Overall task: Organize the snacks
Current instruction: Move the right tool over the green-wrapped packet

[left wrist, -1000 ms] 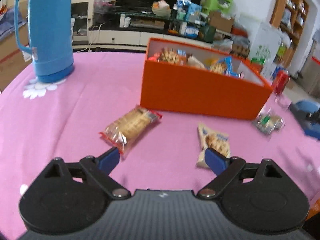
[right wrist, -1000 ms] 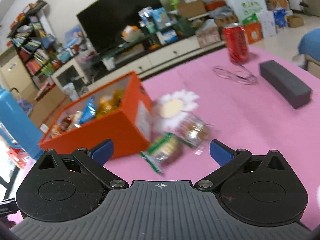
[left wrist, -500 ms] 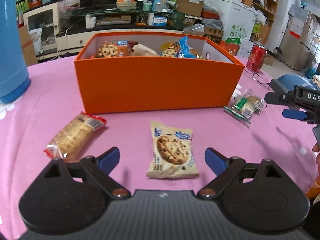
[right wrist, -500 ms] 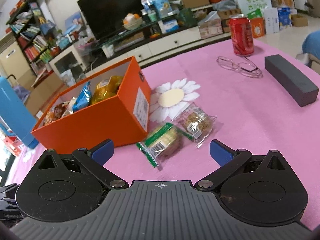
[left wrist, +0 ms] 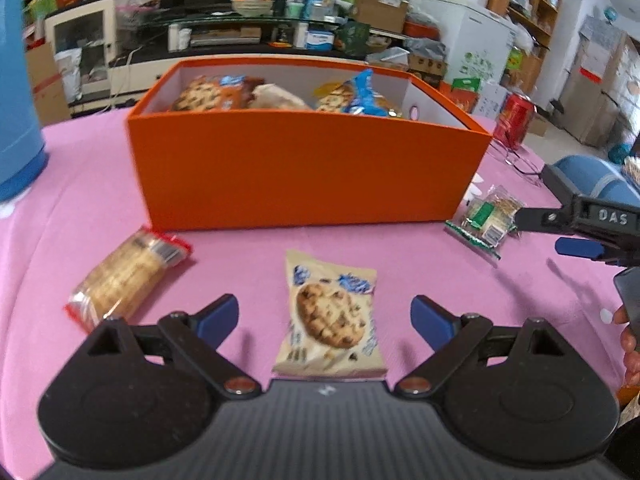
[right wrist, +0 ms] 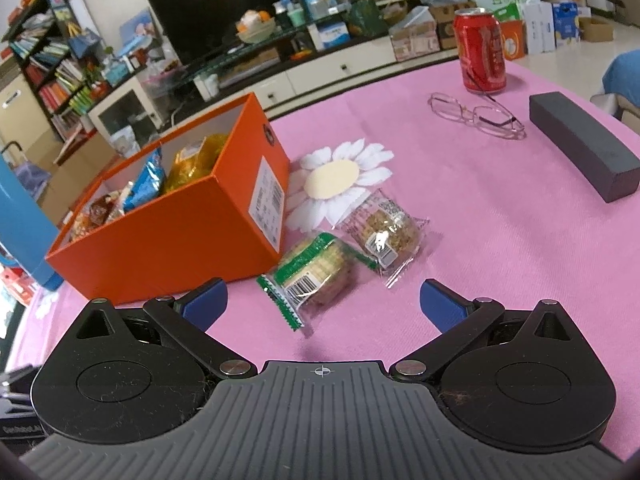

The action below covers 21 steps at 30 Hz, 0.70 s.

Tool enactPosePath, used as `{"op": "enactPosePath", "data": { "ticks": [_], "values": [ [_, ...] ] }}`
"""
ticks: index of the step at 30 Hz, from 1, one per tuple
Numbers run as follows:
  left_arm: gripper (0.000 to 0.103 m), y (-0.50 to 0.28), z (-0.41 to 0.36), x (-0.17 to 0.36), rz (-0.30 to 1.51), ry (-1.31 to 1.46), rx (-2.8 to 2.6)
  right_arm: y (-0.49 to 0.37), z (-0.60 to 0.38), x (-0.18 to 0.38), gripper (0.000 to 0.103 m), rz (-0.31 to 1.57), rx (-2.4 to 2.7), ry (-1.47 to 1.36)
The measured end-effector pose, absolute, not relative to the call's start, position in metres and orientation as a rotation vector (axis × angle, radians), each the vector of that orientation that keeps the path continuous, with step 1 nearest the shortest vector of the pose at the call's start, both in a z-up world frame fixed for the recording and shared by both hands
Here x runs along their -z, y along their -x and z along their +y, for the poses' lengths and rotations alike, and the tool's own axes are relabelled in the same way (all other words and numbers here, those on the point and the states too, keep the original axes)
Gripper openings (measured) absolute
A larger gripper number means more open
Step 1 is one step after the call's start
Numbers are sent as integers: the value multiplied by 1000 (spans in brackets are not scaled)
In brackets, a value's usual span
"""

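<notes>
1. We work on a pink tablecloth [left wrist: 400, 248] in a cluttered living room, with a TV stand and shelves behind.
2. The chocolate-chip cookie packet [left wrist: 330, 318] lies flat on the cloth, centred between the spread fingers of the left gripper [left wrist: 324, 316]. The jaws stand wide and released; nothing is grasped.
3. We judge the step in hand to be picking up this packet. Lower until both pads flank its long edges, then close gently: the wrapper is thin and the cookie is likely brittle.
4. The right gripper [right wrist: 322, 300] is likewise released and empty. It hovers near the green-wrapped cracker pack [right wrist: 316, 272]; the clear-wrapped oat cake [right wrist: 384, 232] lies just beside that pack.
5. A red-trimmed biscuit pack [left wrist: 124, 276] lies to the left of the cookie packet, apart from it.
6. The orange box [left wrist: 304, 176], open-topped, stands beyond the loose snacks. It already holds cookie packets, a blue wrapper and a yellow bag.
7. Lift each snack clear of the box wall before releasing it inside.
</notes>
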<state>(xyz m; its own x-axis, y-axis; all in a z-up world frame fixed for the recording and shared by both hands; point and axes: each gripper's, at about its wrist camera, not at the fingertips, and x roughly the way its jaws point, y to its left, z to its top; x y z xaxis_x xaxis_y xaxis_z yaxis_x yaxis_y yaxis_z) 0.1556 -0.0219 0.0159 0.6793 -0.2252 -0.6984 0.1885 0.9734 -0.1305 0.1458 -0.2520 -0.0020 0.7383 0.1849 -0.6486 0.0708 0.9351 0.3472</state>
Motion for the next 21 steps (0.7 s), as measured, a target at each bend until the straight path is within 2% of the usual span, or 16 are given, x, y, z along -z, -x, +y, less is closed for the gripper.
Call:
{"op": "enactPosePath", "data": {
  "ticks": [5, 9, 12, 15, 17, 21],
  "values": [
    [92, -178, -37, -12, 805, -24, 240, -150, -248, 7, 93, 766, -58, -336],
    [91, -181, -35, -3, 812, -31, 234, -148, -248, 0, 93, 685, -68, -273],
    [80, -178, -25, 0, 821, -16, 235, -162, -246, -7, 93, 639, -97, -154],
    [80, -174, -5, -2, 832, 39, 235, -179, -240, -4, 93, 658, -172, -20],
    [84, -171, 9, -2, 840, 62, 226, -188, -233, 2, 93, 697, -236, 48],
    [87, -170, 29, -5, 838, 114, 199, -198, -226, 7, 93, 704, -263, 59]
  ]
}}
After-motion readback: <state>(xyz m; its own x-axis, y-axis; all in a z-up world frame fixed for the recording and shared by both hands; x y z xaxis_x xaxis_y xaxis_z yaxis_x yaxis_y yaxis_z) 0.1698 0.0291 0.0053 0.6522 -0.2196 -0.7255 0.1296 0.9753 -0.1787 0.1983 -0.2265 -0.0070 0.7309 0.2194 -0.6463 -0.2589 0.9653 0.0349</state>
